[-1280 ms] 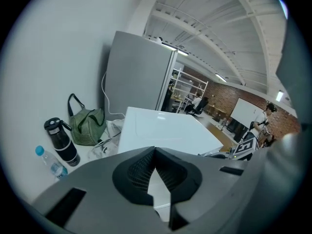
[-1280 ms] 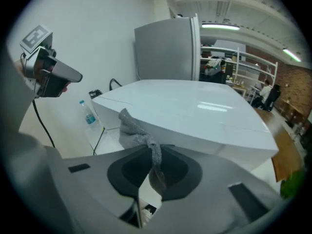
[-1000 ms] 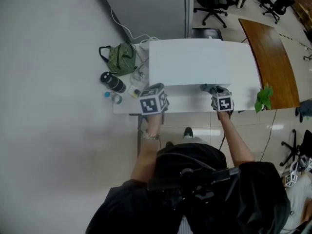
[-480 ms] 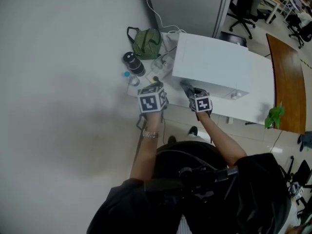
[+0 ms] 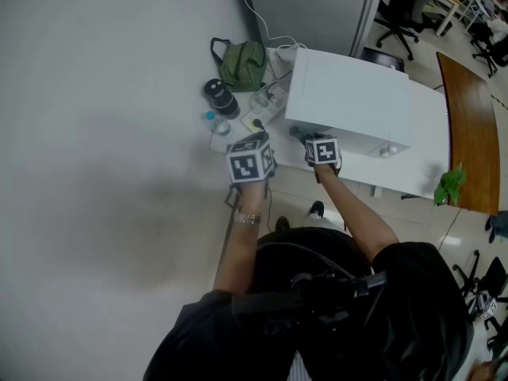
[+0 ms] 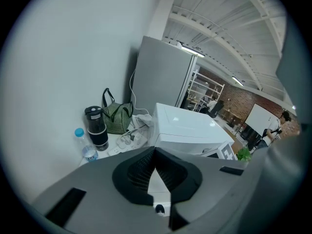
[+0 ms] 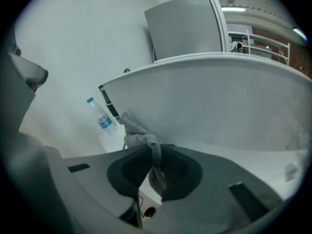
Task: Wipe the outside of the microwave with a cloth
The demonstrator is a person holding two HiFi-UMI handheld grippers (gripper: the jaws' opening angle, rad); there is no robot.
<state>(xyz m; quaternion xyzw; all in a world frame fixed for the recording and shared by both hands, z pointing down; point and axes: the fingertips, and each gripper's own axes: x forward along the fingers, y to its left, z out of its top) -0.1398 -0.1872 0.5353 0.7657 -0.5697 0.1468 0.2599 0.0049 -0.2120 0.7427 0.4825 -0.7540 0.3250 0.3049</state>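
The white microwave [image 5: 349, 101] stands on a white table [image 5: 413, 182]. My right gripper [image 5: 316, 143] is at the microwave's front left corner, shut on a grey cloth [image 5: 300, 136]. In the right gripper view the cloth [image 7: 139, 133] bunches out of the jaws of the right gripper [image 7: 155, 147] and presses against the microwave's [image 7: 219, 101] lower edge. My left gripper [image 5: 252, 153] hovers off the table's left front, apart from the microwave. In its own view the left gripper [image 6: 155, 149] is shut with nothing in it, and the microwave [image 6: 187, 128] shows beyond it.
Left of the microwave are a green striped bag [image 5: 240, 60], a black flask [image 5: 220, 98], a small water bottle [image 5: 216, 122] and a power strip with cables [image 5: 266, 101]. A grey cabinet [image 5: 309, 6] stands behind. A potted plant [image 5: 449, 185] and a brown table [image 5: 472, 125] lie to the right.
My right gripper has carried the cloth leftward along the microwave's front, from right of centre to the left corner. The left gripper has stayed about where it was.
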